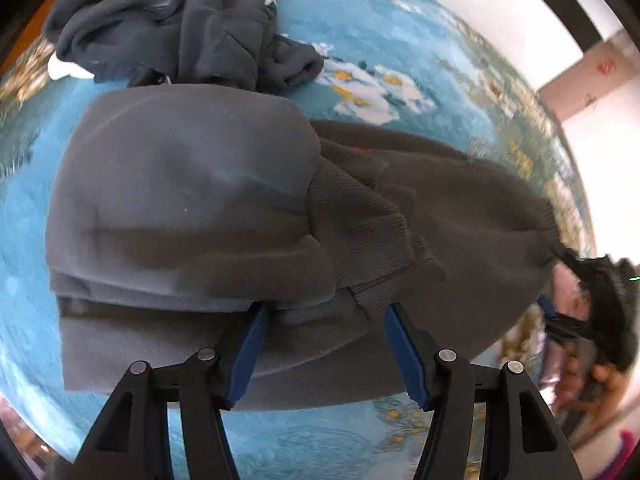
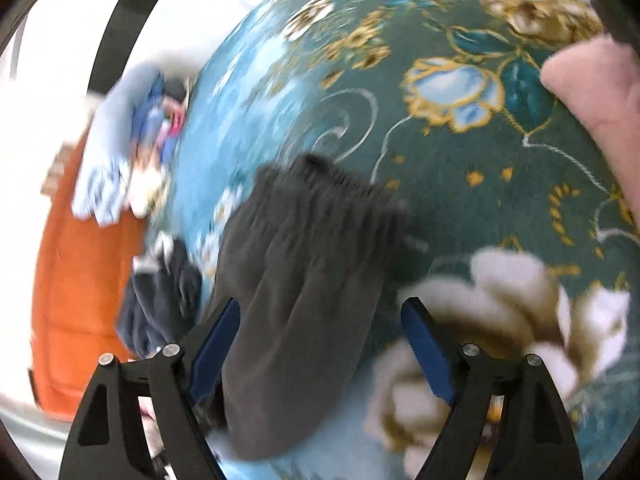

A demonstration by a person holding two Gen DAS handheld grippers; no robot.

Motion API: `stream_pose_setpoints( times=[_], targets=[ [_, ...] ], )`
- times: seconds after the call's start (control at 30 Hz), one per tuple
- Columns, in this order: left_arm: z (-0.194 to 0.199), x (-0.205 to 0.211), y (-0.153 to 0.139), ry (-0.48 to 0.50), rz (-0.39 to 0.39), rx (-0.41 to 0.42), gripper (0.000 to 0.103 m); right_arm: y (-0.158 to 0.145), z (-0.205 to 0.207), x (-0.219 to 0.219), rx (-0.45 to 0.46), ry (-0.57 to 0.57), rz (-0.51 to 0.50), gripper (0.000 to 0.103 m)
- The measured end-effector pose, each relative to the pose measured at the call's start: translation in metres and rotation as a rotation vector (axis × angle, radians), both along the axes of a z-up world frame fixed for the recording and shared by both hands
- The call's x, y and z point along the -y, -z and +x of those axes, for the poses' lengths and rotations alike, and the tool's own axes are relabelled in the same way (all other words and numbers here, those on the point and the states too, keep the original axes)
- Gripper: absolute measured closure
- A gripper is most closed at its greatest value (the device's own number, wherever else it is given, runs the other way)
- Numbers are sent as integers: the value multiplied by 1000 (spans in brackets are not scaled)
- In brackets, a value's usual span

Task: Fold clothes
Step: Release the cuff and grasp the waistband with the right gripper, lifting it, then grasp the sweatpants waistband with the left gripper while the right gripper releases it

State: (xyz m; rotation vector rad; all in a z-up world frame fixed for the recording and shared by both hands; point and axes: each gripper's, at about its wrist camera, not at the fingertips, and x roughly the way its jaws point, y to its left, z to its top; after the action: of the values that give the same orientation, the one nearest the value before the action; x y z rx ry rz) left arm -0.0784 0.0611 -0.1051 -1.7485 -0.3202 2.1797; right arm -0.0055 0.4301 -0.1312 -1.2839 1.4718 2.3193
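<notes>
A grey sweatshirt (image 1: 192, 200) lies partly folded on the blue floral carpet (image 1: 400, 40), with its ribbed cuff (image 1: 360, 232) laid across the middle. My left gripper (image 1: 326, 312) is open at the garment's near edge, and both blue pads (image 1: 250, 344) have their tips tucked under a fold. In the blurred right wrist view, my right gripper (image 2: 320, 312) is wide open, and the grey sweatshirt (image 2: 304, 272) with its ribbed hem (image 2: 332, 172) runs between the fingers. The right gripper (image 1: 592, 300) also shows at the garment's far right corner.
A crumpled dark navy garment (image 1: 180, 20) lies just beyond the sweatshirt, also in the right wrist view as the navy garment (image 2: 160, 300). A pile of light blue clothes (image 2: 116, 144) sits further off beside an orange surface (image 2: 80, 280). Something in pink fabric (image 2: 592, 80) is at right. A hand (image 1: 608, 380) holds the right tool.
</notes>
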Motion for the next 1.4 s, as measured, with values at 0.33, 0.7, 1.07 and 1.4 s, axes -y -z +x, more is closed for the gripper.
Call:
stream_pose_setpoints(
  times=[0.33,0.7,1.07,1.4],
  targets=[
    [14,47,-16,-135,89,-30,38,22,-12,-35,-108,69,-102,20],
    [17,81,-21,-245,151,-37,39,-43,-24,-9,-155,-12,-7,64],
    [27,114,-27,-325,221,-66,39,-157,-61,166,-298,-470,347,68],
    [45,169,-24,-444,308,-78,38,-168,-83,356,-294,-943,664,68]
  ],
)
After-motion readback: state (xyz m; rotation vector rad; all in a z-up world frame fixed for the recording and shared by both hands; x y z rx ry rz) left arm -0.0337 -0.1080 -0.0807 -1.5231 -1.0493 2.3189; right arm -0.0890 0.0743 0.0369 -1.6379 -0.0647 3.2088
